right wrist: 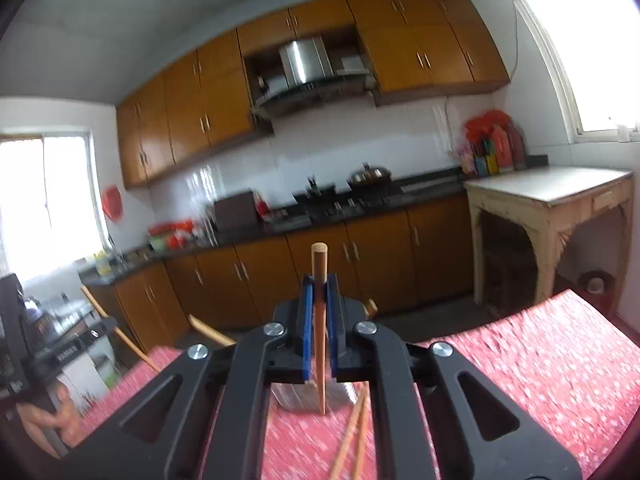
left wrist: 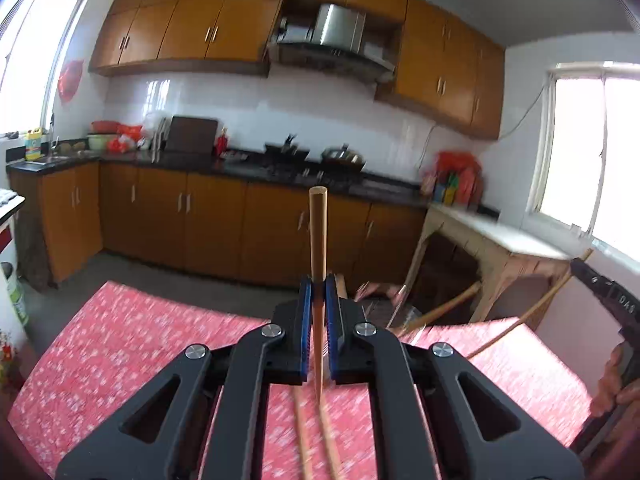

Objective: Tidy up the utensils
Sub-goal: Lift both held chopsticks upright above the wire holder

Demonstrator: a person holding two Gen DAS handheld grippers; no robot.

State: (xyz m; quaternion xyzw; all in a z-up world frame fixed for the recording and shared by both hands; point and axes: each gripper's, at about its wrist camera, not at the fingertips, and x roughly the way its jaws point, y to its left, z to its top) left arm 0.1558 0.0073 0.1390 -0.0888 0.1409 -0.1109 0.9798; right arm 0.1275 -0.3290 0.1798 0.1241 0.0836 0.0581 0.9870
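Observation:
My left gripper (left wrist: 319,286) is shut on a wooden chopstick (left wrist: 318,236) that stands upright between the blue pads, above the red floral tablecloth (left wrist: 120,340). Two more chopsticks (left wrist: 320,444) lie on the cloth below it. My right gripper (right wrist: 320,286) is shut on another wooden chopstick (right wrist: 319,280), also upright. Under it a metal utensil holder (right wrist: 298,398) shows partly, with two loose chopsticks (right wrist: 354,436) on the cloth beside it. The right gripper also shows at the right edge of the left wrist view (left wrist: 604,292), with a chopstick (left wrist: 532,312) angled in it.
The table's far edge drops to a grey floor (left wrist: 160,276). Wooden spoon handles (left wrist: 448,308) and a clear holder stick up near the table's far right in the left view. A kitchen counter (left wrist: 240,168) and a worn side table (right wrist: 552,192) stand behind.

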